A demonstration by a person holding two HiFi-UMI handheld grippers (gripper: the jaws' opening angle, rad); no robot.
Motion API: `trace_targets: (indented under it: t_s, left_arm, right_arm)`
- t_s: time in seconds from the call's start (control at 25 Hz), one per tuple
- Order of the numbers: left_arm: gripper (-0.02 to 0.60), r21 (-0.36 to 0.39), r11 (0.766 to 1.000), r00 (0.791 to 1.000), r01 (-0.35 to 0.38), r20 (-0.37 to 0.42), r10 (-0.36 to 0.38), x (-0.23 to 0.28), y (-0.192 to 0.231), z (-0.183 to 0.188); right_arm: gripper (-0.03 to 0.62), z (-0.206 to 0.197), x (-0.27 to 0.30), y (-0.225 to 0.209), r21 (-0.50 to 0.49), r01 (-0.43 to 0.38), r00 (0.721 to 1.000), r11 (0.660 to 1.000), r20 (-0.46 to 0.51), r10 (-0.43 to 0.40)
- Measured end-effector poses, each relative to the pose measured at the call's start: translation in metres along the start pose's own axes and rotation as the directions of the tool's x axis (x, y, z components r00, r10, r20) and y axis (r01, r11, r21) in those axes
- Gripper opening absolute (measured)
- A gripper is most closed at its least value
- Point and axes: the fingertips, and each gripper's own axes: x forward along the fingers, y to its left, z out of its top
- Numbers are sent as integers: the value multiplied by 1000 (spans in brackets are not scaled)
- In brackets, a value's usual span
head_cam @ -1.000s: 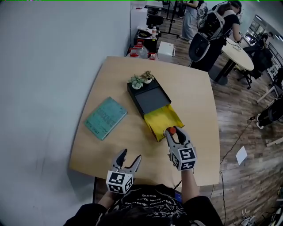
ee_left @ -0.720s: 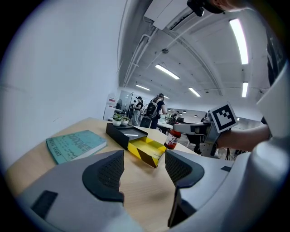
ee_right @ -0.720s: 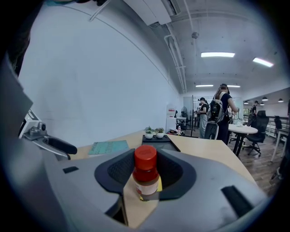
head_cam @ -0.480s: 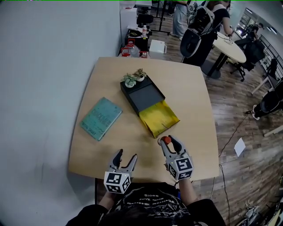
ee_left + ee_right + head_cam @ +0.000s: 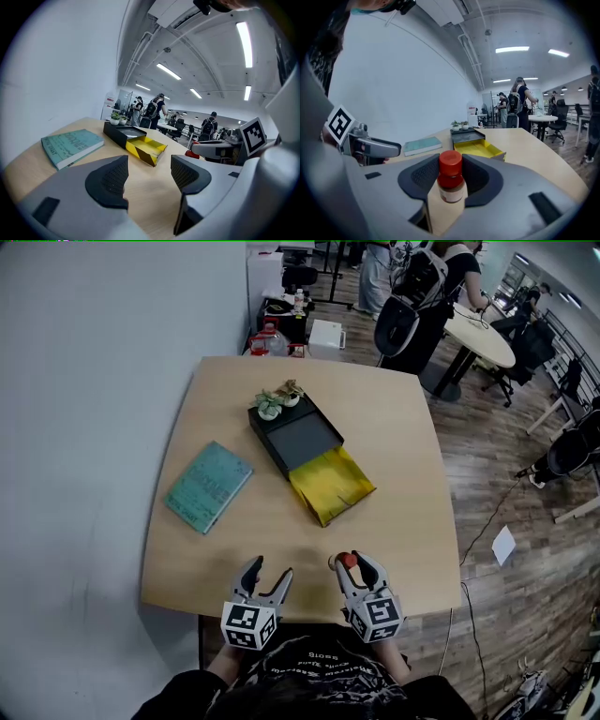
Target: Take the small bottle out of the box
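Clamping small bottle [image 5: 451, 183] in right gripper [image 5: 352, 563], box [image 5: 298, 442] apart, left gripper [image 5: 267, 568] gaping

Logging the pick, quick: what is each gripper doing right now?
Left gripper: open, empty.
Right gripper: closed on the small brown bottle with a red cap.

Big open office. A plain pale wall [image 5: 94, 381] ran down the left, right up against a light wooden table [image 5: 403, 446] with rounded corners. The wood-plank floor [image 5: 497, 474] was off to the right, with a loose sheet of paper [image 5: 503, 545] lying on it. Further back stood a round white table [image 5: 480, 341] and a black office chair [image 5: 559, 119]. Long strip lights [image 5: 243, 37] glowed on the grey ceiling [image 5: 197, 61].
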Motion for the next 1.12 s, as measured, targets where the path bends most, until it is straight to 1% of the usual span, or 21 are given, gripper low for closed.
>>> trace_targets:
  t_s: [0.12,0.28,0.36,0.44,0.48,0.56,0.64,0.68,0.88,1.12]
  left_arm:
    - [293,6,1000,1000,14,-1,-14,-1,-5,-1]
    - [293,11,999,999,51,-3,-51,-2,-13,-1]
    - [276,19,999,999,45,-6,-45,-4,-14,-1]
    - [202,32,999,1000,22,-9,-21,-9,-12,-2]
    - [150,37,999,1000,10,-10,-9,-11,-10,-3]
    - [79,38,999,1000,-6,-11,7,-13,-9,-5]
    - [17,33,999,1000,-9,-11,9,-15,-10,-6]
    - [5,29,1000,1000,-2,-9,2,-17,-10,-5]
    - [3,10,999,999,53,-9,-53,-21,-17,-5]
    - [3,41,998,998,54,-20,-53,-20,-16,-4]
  right_arm:
    - [152,-4,-6,-1,-6,9,1000,1000,-4,-9]
    - [152,-3,-10,-2,-19,19,1000,1000,0,-19]
    - [152,-2,-12,-1,-16,17,1000,1000,4,-17]
    - [152,-4,-13,3,-15,10,1000,1000,6,-10]
    - [152,-5,-13,5,-20,7,1000,1000,5,-7]
    - [152,-7,-14,6,-32,4,1000,999,1,-4]
    - [152,-6,-15,6,-34,5,1000,999,2,-5]
    - [152,-5,-15,6,-33,7,1000,999,5,-7]
    - [152,-1,-15,3,-35,23,1000,999,14,-23]
    - [152,-4,-11,3,-59,13,1000,998,-11,-14]
